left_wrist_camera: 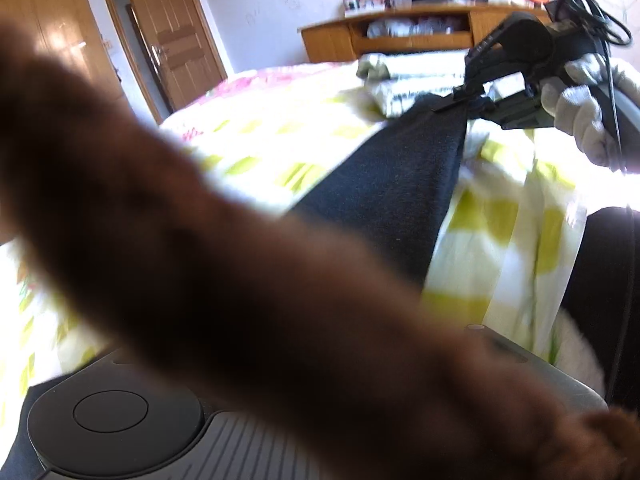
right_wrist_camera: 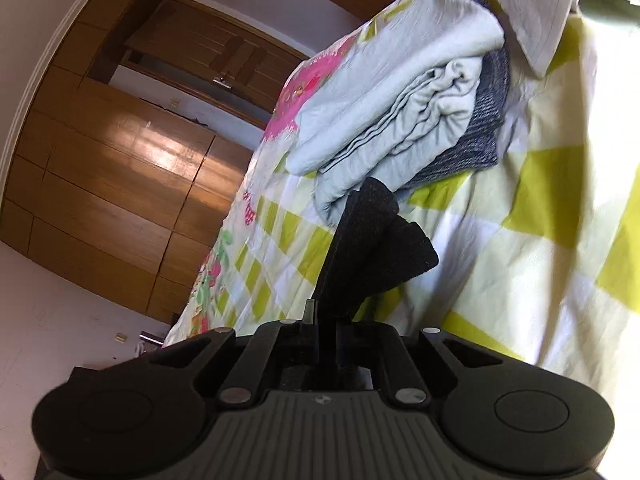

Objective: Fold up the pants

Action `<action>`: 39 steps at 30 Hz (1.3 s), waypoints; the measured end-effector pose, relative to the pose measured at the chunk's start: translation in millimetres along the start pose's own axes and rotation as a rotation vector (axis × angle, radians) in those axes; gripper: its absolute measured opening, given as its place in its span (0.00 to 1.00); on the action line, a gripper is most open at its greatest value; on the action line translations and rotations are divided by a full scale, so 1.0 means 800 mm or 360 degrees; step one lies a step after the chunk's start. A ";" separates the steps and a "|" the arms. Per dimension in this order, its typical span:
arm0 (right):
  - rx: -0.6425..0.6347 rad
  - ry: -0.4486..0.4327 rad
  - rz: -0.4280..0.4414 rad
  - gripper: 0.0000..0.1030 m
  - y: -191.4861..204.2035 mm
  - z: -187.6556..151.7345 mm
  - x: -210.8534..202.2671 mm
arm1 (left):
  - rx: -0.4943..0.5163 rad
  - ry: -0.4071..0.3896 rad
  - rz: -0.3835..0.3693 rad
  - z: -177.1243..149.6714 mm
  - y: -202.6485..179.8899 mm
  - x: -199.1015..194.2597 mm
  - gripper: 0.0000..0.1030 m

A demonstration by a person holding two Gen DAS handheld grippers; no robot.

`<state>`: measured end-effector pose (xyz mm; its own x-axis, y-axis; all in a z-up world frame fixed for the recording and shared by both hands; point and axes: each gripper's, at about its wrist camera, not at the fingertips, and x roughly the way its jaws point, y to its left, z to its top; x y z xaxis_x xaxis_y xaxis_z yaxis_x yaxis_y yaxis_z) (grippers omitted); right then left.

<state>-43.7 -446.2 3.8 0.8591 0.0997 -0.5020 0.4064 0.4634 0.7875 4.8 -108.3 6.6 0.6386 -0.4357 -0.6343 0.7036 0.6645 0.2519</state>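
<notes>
The dark pants (left_wrist_camera: 400, 184) are stretched above a bed between both grippers. In the left wrist view, a blurred brown fold of cloth (left_wrist_camera: 240, 280) lies right across the lens and hides my left gripper's fingers. My right gripper (left_wrist_camera: 460, 100) shows there at the upper right, held by a gloved hand, shut on the far edge of the pants. In the right wrist view the right gripper (right_wrist_camera: 328, 324) is shut on a bunched dark end of the pants (right_wrist_camera: 372, 248), lifted above the bed.
The bed has a yellow-green and white checked sheet (right_wrist_camera: 540, 220). A pile of folded clothes (right_wrist_camera: 400, 112) lies on it beyond the pants, also seen in the left wrist view (left_wrist_camera: 400, 80). A wooden wardrobe (right_wrist_camera: 120, 152), door (left_wrist_camera: 176, 36) and shelf unit (left_wrist_camera: 400, 28) stand around.
</notes>
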 end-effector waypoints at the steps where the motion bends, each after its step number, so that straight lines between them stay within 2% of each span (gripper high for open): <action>1: 0.0034 0.0039 -0.0075 0.24 -0.010 0.001 0.005 | -0.0006 -0.0012 -0.0020 0.002 -0.002 0.003 0.59; 4: 0.0037 0.0030 -0.0027 0.24 -0.010 -0.001 -0.007 | -0.0013 0.0104 -0.0088 -0.009 -0.014 0.029 0.59; 6: -0.0025 0.0004 0.0009 0.24 0.006 -0.002 -0.017 | -0.0022 0.0109 -0.0088 -0.016 -0.017 0.030 0.59; 9: -0.0216 -0.0027 0.0053 0.24 0.051 -0.004 -0.027 | -0.0120 0.0092 -0.0108 -0.015 -0.001 0.013 0.60; 14: -0.0503 -0.0017 0.0189 0.24 0.142 -0.031 -0.026 | -0.0098 0.0078 0.0059 -0.029 0.037 -0.027 0.61; 19: -0.0874 0.0083 0.0316 0.24 0.248 -0.090 -0.003 | -0.0158 0.0165 0.0336 -0.075 0.114 -0.061 0.61; 24: -0.1272 0.0299 0.0525 0.24 0.364 -0.206 0.043 | -0.0276 0.0219 0.0590 -0.133 0.185 -0.110 0.61; 29: -0.1684 0.0592 0.0725 0.24 0.434 -0.382 0.090 | -0.0382 0.0266 0.0759 -0.193 0.226 -0.154 0.63; 31: -0.1868 0.0729 0.0753 0.24 0.434 -0.457 0.105 | -0.0472 0.0291 0.0787 -0.220 0.237 -0.167 0.64; 33: -0.2029 0.0902 0.0697 0.24 0.419 -0.521 0.121 | -0.0531 0.0313 0.0813 -0.242 0.241 -0.173 0.64; 34: -0.2111 0.0945 0.0651 0.24 0.412 -0.544 0.127 | -0.0567 0.0325 0.0818 -0.255 0.241 -0.178 0.64; 36: -0.2231 0.0970 0.0576 0.24 0.396 -0.568 0.127 | -0.0636 0.0305 0.0800 -0.271 0.239 -0.184 0.64; 39: -0.2353 0.0948 0.0555 0.25 0.390 -0.573 0.122 | -0.0682 0.0250 0.0784 -0.282 0.234 -0.189 0.65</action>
<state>24.7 111.8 36.6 0.4628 0.5189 -0.7187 -0.7077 0.7046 0.0530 -30.6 218.7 -15.0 0.7775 0.0522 -0.6267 0.1349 0.9595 0.2472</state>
